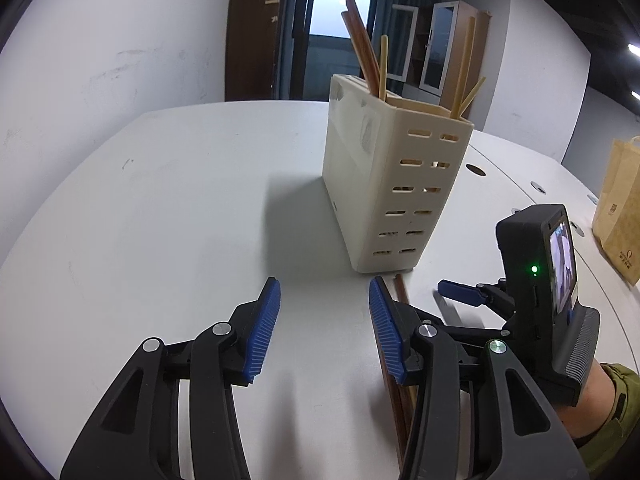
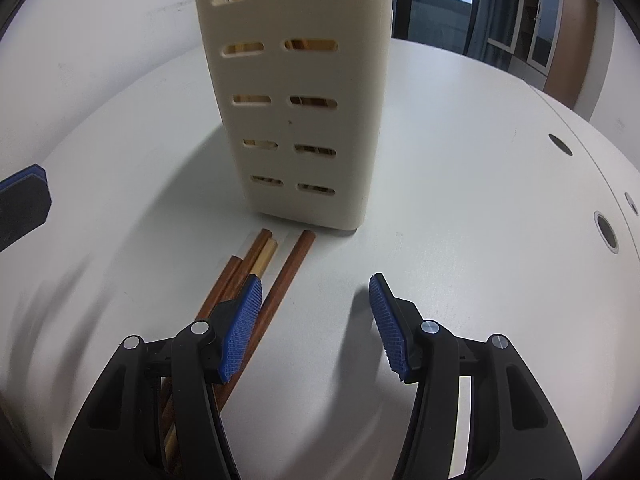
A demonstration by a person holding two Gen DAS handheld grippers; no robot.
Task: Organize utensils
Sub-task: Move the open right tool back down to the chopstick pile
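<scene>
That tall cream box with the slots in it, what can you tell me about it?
The utensil holder is a tall cream box, plastic by the look, standing upright on the white table. Its narrow end wall has paired rows of slots. Its top is open, with brown and pale chopsticks leaning out. More chopsticks lie by its base. Neither gripper touches it.

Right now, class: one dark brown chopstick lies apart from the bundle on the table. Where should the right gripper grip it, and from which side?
Grip the lone brown chopstick mid-shaft, coming straight down from above with the fingers across it. It lies flat on the table, its tip near the holder. The open right gripper probably needs to shift left, clear of the bundle.
</scene>
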